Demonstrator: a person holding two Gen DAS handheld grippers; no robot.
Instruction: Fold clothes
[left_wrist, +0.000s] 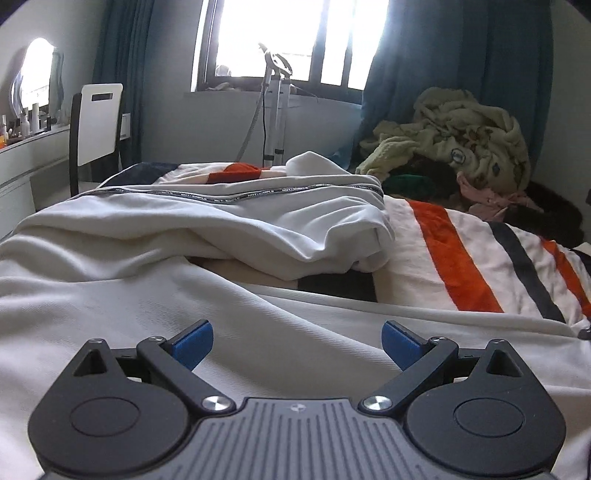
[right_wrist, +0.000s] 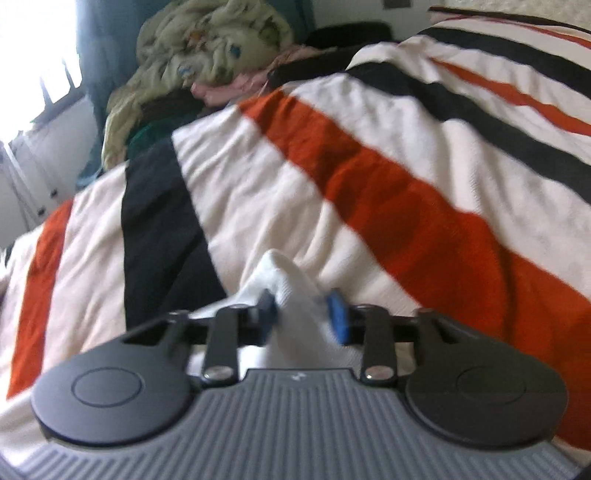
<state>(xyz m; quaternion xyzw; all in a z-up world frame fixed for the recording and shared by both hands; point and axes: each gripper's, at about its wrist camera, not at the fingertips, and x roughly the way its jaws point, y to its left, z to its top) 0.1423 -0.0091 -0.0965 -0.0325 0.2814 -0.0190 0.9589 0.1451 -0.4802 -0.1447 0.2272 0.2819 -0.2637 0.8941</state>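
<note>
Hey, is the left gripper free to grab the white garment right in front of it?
Probably yes. The left gripper is open and holds nothing, with the white garment spread directly beneath and ahead of its fingers; nothing lies between them.

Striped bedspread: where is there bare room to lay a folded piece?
The orange, black and cream striped bedspread lies bare right of the white garment with dark lettered trim. The far corner is crowded by the heap of pale green fleece and dark clothes.

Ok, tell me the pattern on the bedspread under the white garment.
The bedspread is cream with broad orange and black stripes, clearest in the right wrist view.
</note>
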